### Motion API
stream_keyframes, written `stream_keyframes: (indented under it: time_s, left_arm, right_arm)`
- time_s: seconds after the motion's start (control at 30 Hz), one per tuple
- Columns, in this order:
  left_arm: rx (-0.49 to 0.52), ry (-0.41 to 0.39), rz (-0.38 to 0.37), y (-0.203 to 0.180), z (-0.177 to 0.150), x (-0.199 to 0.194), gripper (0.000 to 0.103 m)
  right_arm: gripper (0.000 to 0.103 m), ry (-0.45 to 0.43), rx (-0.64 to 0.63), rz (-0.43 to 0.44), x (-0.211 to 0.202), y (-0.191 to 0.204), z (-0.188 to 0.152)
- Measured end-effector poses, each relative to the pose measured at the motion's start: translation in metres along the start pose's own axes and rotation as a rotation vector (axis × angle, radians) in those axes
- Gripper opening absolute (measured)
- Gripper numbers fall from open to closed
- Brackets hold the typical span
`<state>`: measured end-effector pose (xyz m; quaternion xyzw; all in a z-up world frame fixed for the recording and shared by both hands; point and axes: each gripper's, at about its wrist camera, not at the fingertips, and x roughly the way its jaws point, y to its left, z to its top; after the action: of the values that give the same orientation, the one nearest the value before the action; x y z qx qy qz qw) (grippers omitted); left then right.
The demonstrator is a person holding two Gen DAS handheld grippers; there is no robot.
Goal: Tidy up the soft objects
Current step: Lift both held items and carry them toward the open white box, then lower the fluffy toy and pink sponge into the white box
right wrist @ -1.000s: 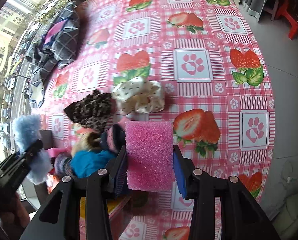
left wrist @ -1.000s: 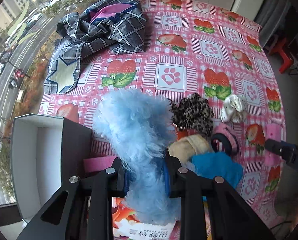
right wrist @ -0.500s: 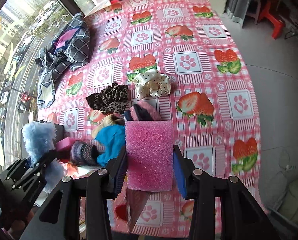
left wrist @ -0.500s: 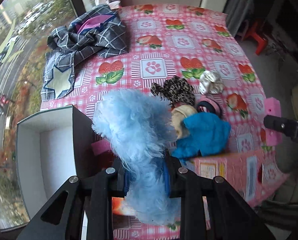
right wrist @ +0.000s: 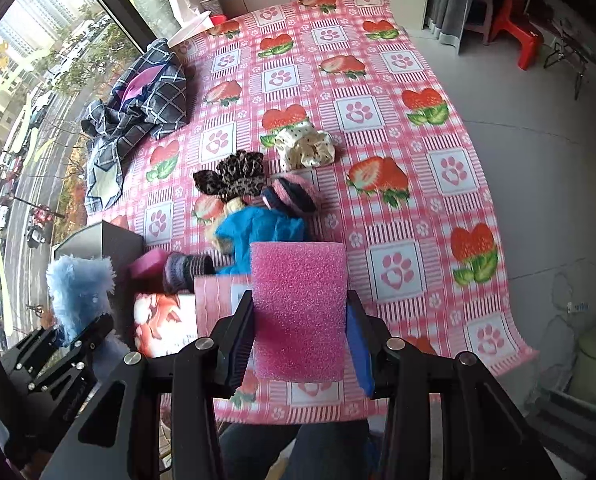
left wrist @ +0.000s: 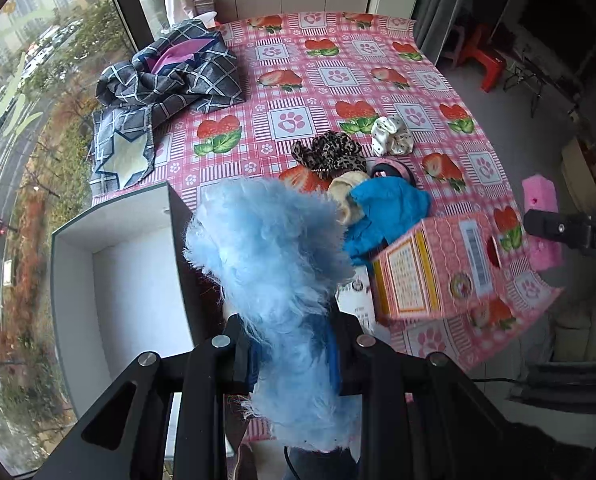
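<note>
Left gripper point(left wrist: 294, 354) clamped on blue fluffy piece point(left wrist: 274, 256), long axis running up out of the jaws; white box point(left wrist: 110, 280) open just left and below, nearer this hand. Right gripper point(right wrist: 300, 344) clamped on pink sponge point(right wrist: 298, 312), above table edge; pink carton point(left wrist: 438, 264) between; scrunchie pile point(right wrist: 258, 200) farther.

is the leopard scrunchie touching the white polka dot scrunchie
Apart. In the right wrist view a strip of pink tablecloth shows between the leopard scrunchie and the white polka dot scrunchie.
</note>
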<state>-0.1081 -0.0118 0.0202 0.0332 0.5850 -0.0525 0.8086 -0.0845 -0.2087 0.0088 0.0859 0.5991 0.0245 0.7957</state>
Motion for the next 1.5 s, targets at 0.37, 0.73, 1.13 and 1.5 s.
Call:
stream_keyframes:
  time_s: [0.37, 0.73, 1.13, 1.5]
  left_arm:
    - [0.003, 0.003, 0.011, 0.014, -0.023, -0.018, 0.028]
    - [-0.094, -0.022, 0.055, 0.054, -0.037, -0.036, 0.028]
    - [-0.316, -0.022, 0.109, 0.124, -0.066, -0.055, 0.028]
    - [-0.501, -0.005, 0.159, 0.168, -0.092, -0.062, 0.029]
  right_arm:
    - [0.044, 0.082, -0.048, 0.011, -0.005, 0.016, -0.052]
    - [0.044, 0.142, -0.171, 0.09, 0.0, 0.072, -0.062]
    - [0.044, 0.161, -0.383, 0.127, -0.002, 0.154, -0.049]
    - [0.044, 0.15, -0.657, 0.123, -0.004, 0.24, -0.044]
